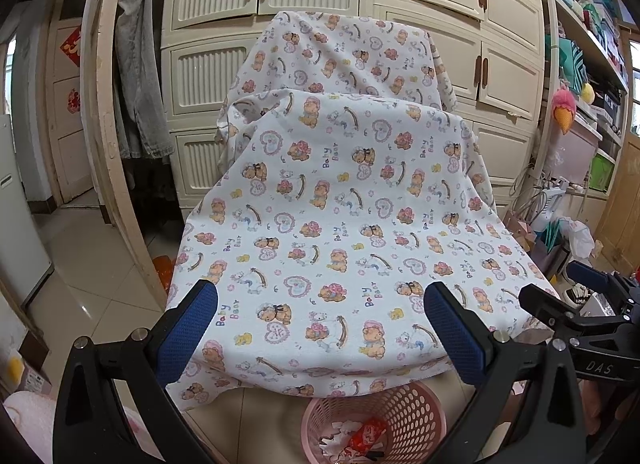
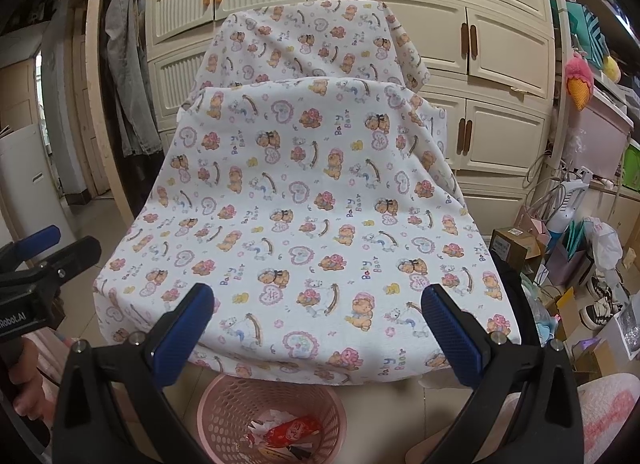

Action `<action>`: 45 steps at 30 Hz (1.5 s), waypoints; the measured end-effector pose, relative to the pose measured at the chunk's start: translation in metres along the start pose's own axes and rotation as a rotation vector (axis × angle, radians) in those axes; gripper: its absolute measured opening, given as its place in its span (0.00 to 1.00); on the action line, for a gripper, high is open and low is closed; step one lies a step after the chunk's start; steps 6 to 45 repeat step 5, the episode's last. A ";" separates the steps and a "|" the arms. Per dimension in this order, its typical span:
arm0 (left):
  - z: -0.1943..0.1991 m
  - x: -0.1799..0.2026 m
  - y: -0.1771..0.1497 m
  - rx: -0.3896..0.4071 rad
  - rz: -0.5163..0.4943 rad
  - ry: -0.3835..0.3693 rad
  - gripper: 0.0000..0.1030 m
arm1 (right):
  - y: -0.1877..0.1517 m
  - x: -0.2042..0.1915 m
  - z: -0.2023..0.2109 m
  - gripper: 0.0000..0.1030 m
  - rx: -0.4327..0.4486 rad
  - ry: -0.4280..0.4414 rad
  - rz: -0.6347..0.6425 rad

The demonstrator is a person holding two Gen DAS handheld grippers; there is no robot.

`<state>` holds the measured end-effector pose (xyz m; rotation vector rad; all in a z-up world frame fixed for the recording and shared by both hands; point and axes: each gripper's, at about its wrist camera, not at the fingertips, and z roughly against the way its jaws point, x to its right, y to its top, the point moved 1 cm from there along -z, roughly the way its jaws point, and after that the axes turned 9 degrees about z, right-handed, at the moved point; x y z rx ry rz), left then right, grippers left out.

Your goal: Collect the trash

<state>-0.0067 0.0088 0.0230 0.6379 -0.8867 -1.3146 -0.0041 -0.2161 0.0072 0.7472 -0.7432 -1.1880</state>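
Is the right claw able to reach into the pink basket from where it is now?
Probably yes. The right claw is open and empty, the pink basket stands just below it with its mouth uncovered, and the bear-print cloth lies behind.

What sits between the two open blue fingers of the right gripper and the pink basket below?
In the right wrist view, only the bear-print cloth's hanging front edge and bare floor lie between the right gripper and pink basket.

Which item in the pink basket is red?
The wrapper with white lettering, lying on top in the basket. The crumpled paper scraps around it are white, and a small dark piece lies beside it.
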 end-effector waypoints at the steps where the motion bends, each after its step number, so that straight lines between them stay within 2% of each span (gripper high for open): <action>1: 0.000 0.000 0.000 -0.001 0.000 -0.001 0.99 | 0.000 0.000 0.000 1.00 0.000 0.001 -0.001; 45: -0.001 0.001 0.000 0.000 -0.005 -0.003 0.99 | 0.000 0.000 0.000 1.00 -0.001 0.000 0.001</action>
